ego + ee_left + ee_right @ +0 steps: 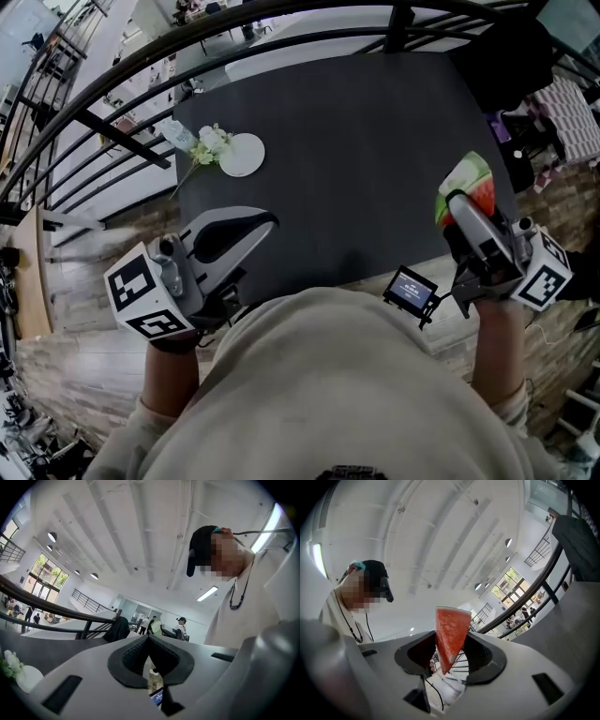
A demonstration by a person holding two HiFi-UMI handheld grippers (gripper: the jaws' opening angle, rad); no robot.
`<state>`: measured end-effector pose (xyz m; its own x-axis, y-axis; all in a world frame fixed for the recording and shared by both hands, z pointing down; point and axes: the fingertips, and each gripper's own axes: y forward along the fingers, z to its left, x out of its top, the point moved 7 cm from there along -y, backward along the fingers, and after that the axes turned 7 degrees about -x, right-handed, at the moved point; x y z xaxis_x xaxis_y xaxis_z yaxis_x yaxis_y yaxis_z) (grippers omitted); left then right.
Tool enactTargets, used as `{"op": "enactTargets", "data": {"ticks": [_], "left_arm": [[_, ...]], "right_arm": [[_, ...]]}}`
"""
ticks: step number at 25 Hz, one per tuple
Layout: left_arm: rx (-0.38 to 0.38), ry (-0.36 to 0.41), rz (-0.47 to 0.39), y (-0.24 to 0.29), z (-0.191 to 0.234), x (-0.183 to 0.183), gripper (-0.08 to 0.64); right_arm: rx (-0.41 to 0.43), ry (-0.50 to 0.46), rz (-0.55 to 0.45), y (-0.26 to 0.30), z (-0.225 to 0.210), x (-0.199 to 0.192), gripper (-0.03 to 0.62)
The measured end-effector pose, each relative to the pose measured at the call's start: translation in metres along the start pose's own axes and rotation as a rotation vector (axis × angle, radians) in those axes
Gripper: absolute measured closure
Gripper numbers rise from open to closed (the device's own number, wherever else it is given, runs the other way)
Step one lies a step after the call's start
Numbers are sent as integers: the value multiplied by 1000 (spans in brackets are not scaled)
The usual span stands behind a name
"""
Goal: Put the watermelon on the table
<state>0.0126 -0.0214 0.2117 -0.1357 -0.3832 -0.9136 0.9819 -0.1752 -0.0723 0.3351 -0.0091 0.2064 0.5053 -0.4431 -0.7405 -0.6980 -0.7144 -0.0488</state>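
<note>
One watermelon slice (469, 183), one plate (242, 155), perhaps one bouquet (208, 145)

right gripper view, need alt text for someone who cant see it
A red watermelon wedge is clamped between the dark pads of the right claw, narrow tip lowest in frame. Behind are a white ceiling, a person in a dark cap at left and a dark railing at right.

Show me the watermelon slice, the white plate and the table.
watermelon slice (451, 634): right gripper view, middle of its red flesh.
white plate (244, 156): head view, its centre.
table (366, 141): head view, bare dark top.
</note>
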Motion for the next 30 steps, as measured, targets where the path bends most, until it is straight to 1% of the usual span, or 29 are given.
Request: {"op": "enactTargets", "data": {"ticks": [5, 9, 11, 13, 15, 18, 22, 25, 28, 30], "left_arm": [[-22, -13, 6, -32, 11, 3, 558], [-78, -48, 55, -61, 21, -3, 558], [-104, -54, 79, -75, 23, -7, 558], [-112, -55, 77, -87, 27, -10, 558], [-109, -55, 61, -94, 31, -13, 558], [-104, -48, 39, -98, 29, -20, 558], [-111, -94, -28, -110, 34, -22, 558], [-78, -96, -49, -108, 38, -18, 558], [-46, -95, -70, -105, 24, -17, 558], [-29, -84, -61, -105, 17, -17, 558]], "right_arm": [[-2, -12, 22, 38, 17, -5, 394], [-14, -31, 48, 78, 30, -15, 394], [-19, -39, 60, 96, 36, -20, 394], [-32, -49, 68, 110, 40, -23, 394], [-44, -59, 77, 119, 41, -26, 394], [-40, -83, 106, 129, 41, -28, 394], [-23, -89, 156, 159, 41, -27, 394], [10, -117, 188, 175, 40, -19, 394], [37, -102, 192, 174, 42, -15, 394], [50, -95, 191, 175, 42, -13, 394]]}}
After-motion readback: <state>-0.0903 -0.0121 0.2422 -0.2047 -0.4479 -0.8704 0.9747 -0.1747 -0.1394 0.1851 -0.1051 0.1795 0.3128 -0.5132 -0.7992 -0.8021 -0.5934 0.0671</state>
